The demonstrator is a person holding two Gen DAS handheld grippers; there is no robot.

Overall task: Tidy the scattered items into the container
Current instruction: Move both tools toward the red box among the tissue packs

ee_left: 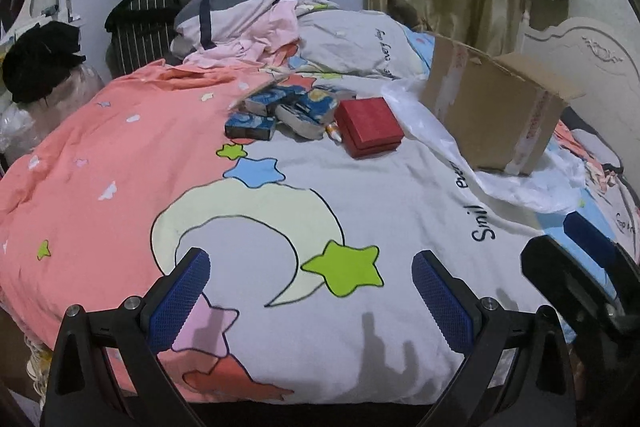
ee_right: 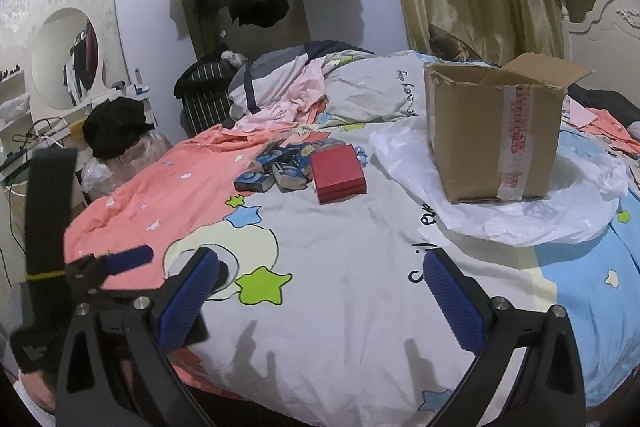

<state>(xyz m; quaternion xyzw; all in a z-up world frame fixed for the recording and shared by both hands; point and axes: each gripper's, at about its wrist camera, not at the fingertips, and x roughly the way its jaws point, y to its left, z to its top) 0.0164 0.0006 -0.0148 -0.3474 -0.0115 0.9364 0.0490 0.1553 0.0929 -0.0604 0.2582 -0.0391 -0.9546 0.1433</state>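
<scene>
Cardboard box (ee_right: 494,139), brown, flaps up, red-printed tape, sits on white plastic bag (ee_right: 500,223) on bed (ee_right: 360,267); we note red box (ee_right: 338,173) and blue packets (ee_right: 256,181) nearby. Both tongs, left (ee_left: 310,291) and right (ee_right: 320,291), gape empty.

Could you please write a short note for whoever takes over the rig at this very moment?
Left gripper: open, empty, above the quilt.
Right gripper: open, empty, likewise.
Cardboard box: upright, flaps open, on a white plastic bag, far right of the bed.
Red box lies beside a pile of blue patterned packs, mid-bed, left of the carton.
Done: no item visibly packed; the carton's inside is hidden.
Left: move the red box and the packs into the carton.
</scene>
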